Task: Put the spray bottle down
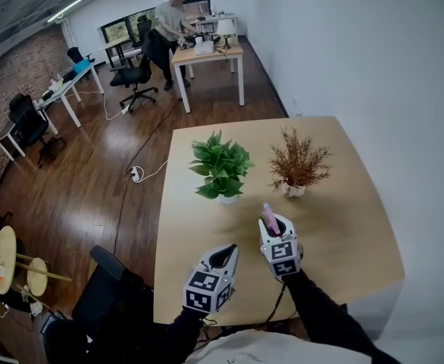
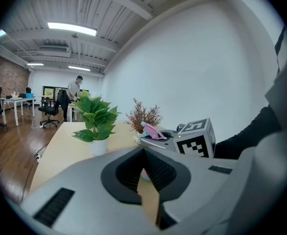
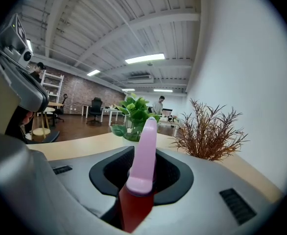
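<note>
The spray bottle (image 1: 270, 218) has a pink head and a red body (image 3: 133, 207). It stands upright between the jaws of my right gripper (image 1: 273, 227), which is shut on it over the near part of the wooden table (image 1: 351, 226). In the right gripper view the pink head (image 3: 144, 151) rises between the dark pads. My left gripper (image 1: 226, 255) hangs just to the left and nearer to me, its jaws shut (image 2: 144, 153) with nothing between them. From the left gripper view I see the right gripper (image 2: 169, 137) and the pink head (image 2: 152, 130).
A green potted plant (image 1: 220, 169) and a dried brown plant in a pot (image 1: 298, 165) stand mid-table beyond the grippers. A white wall runs along the right. A black chair (image 1: 104, 283) sits at the table's near left corner. A person (image 1: 170, 21) stands at a far desk.
</note>
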`<state>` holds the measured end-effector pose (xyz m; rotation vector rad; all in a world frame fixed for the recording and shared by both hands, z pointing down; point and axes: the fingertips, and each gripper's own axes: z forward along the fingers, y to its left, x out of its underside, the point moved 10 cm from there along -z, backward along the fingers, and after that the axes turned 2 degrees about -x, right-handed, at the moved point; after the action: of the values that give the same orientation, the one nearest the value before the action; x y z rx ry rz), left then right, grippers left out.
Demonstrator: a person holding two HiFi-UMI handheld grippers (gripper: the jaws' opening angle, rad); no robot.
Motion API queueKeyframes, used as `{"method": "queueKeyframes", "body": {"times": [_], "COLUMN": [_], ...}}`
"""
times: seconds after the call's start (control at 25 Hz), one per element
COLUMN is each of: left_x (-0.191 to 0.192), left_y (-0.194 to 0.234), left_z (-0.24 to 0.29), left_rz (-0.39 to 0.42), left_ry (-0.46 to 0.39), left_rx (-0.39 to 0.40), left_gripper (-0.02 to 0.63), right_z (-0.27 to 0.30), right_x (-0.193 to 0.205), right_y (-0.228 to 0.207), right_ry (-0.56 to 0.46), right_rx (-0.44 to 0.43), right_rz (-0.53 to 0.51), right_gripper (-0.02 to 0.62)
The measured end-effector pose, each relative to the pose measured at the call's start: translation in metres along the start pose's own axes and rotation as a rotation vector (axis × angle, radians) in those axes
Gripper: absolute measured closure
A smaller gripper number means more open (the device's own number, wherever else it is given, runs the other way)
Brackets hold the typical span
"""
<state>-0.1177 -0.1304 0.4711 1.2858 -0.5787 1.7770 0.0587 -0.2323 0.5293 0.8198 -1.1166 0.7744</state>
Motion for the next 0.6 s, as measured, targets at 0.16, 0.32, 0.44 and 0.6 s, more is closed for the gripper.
{"method": "queueKeyframes", "body": {"times": [0.16, 0.32, 0.44, 0.6], "left_x": [-0.0007, -0.0001, 0.0014, 0.0024], "left_y": [0.0054, 0.0080, 0.0102, 0.0115], "left_z": [0.0003, -0.0002, -0.0006, -0.0025], "left_rz": [-0.005, -0.008, -0.011, -0.011], "left_ry": [0.002, 0.006, 0.008, 0.008], "left_rx": [-0.004, -0.006, -0.009, -0.012], "left_gripper": [0.604, 0.604, 0.604, 0.604], "right_z": [0.0074, 0.0104, 0.0118, 0.0101], "right_x": [0.0010, 0.0020, 0.0031, 0.0061], "right_y": [0.0014, 0.0033, 0.0050, 0.0071], "right_ry": [0.007, 0.005, -0.005, -0.026], "right_rx": [0.008, 0.016, 0.022, 0.039], "right_rz": [-0.003, -0.003, -0.002, -0.003], "right_gripper": [0.512, 0.512, 0.512, 0.509]}}
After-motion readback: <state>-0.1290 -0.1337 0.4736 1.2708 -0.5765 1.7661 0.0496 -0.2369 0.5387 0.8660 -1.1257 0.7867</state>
